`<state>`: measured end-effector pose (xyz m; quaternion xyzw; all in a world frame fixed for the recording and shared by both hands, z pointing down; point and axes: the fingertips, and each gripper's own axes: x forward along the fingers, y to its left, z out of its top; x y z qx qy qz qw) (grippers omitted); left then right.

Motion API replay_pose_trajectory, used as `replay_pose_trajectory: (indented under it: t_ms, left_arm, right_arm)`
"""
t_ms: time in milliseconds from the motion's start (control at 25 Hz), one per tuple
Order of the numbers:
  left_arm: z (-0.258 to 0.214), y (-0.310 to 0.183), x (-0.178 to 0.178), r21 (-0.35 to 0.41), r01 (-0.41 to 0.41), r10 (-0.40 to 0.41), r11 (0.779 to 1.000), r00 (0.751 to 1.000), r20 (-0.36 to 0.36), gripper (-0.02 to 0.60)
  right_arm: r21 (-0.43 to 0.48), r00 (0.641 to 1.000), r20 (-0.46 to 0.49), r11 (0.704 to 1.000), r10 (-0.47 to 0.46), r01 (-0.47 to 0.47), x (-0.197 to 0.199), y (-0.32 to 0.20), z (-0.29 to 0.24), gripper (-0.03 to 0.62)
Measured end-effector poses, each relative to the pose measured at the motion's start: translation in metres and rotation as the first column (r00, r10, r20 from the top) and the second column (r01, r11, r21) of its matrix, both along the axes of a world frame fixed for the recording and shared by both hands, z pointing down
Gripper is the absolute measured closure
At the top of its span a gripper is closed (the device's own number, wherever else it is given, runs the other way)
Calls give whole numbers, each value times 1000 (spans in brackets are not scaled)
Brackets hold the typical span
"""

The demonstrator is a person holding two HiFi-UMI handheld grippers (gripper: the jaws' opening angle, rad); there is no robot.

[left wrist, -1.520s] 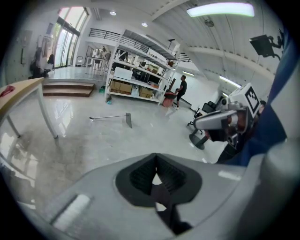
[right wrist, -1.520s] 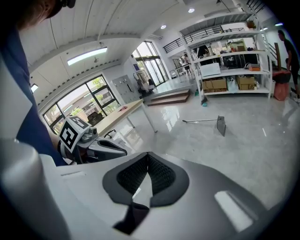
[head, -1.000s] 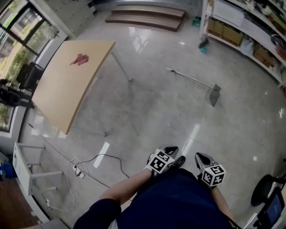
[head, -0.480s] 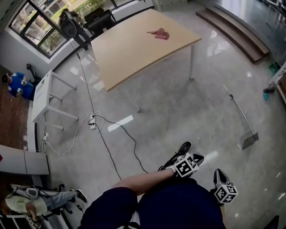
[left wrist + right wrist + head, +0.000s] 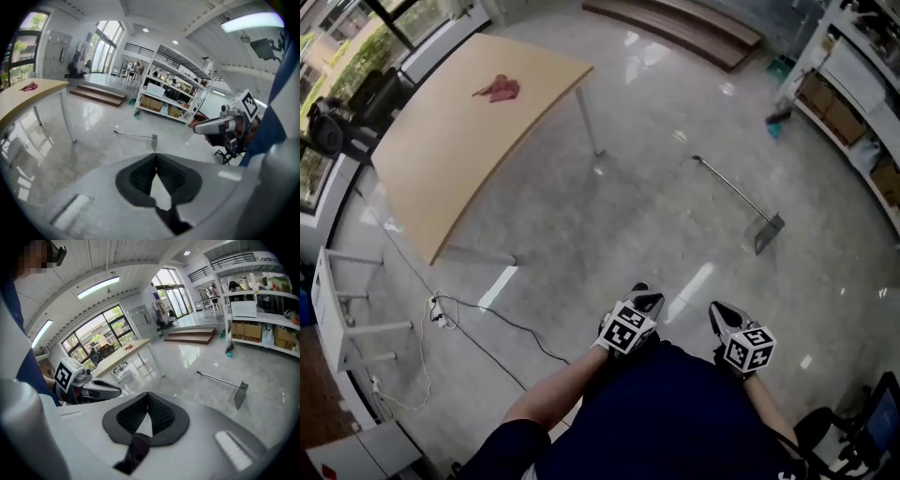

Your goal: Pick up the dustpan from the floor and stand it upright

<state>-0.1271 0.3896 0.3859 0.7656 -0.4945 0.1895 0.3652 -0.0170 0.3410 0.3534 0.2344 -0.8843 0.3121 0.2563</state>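
Note:
A grey long-handled dustpan (image 5: 766,232) lies flat on the glossy floor ahead and to the right, its thin handle (image 5: 727,187) pointing away towards the table. It also shows small in the left gripper view as the dustpan (image 5: 153,141) and in the right gripper view as the dustpan (image 5: 240,393). My left gripper (image 5: 649,302) and right gripper (image 5: 719,312) are held side by side close to the person's body, well short of the dustpan. Both are shut with nothing between the jaws, as the left gripper (image 5: 156,155) and right gripper (image 5: 148,394) show in their own views.
A wooden table (image 5: 441,169) with a red cloth (image 5: 499,89) stands at the left. Shelving (image 5: 853,75) lines the right wall, with a blue item (image 5: 776,117) on the floor by it. A cable with a power strip (image 5: 436,309) trails at the lower left. Low steps (image 5: 694,23) lie at the back.
The head view swung left, then back to the right; the dustpan sits ahead-right again. Both grippers shifted with the person and stayed shut and empty.

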Motion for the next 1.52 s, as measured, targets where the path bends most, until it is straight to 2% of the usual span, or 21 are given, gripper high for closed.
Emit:
replay_pose_trajectory:
  t_ms: [120,240,440,560,760,1000,1320,1520]
  left_arm:
    - [-6,-28,18,-11,-141,140,990,988,-63,580]
    - [-2,-53,32,-29,-245,242,969,967,-79,580]
    - [-1,-94,46,-25,-350,347,936,935,-76,580]
    - [2,-113,47,-38,-387,383,921,920,-78,580]
    - [13,-135,56,-67,-393,390,917,919,-61,580]
    - [13,-173,80,-83,-358,357,930,934,-18,580]
    - [-18,-249,137,-2,-286,286,958,958,1,580]
    - [-27,-275,131,28,-213,213,977,977,12,580]
  right_arm:
    - [-21,991,-35,991,131,-132,15,-14,-5,583]
    - [-27,972,-56,973,229,-230,32,-30,-4,583]
    - [4,924,-60,926,377,-377,58,-55,-9,583]
    - [3,902,-69,905,425,-426,66,-61,-8,583]
    - [-20,897,-77,898,436,-439,85,-72,3,583]
    - [-33,908,-27,907,418,-419,107,-123,10,583]
    - [-17,933,18,933,359,-359,151,-207,4,583]
    - [-21,949,18,949,315,-315,150,-229,5,583]
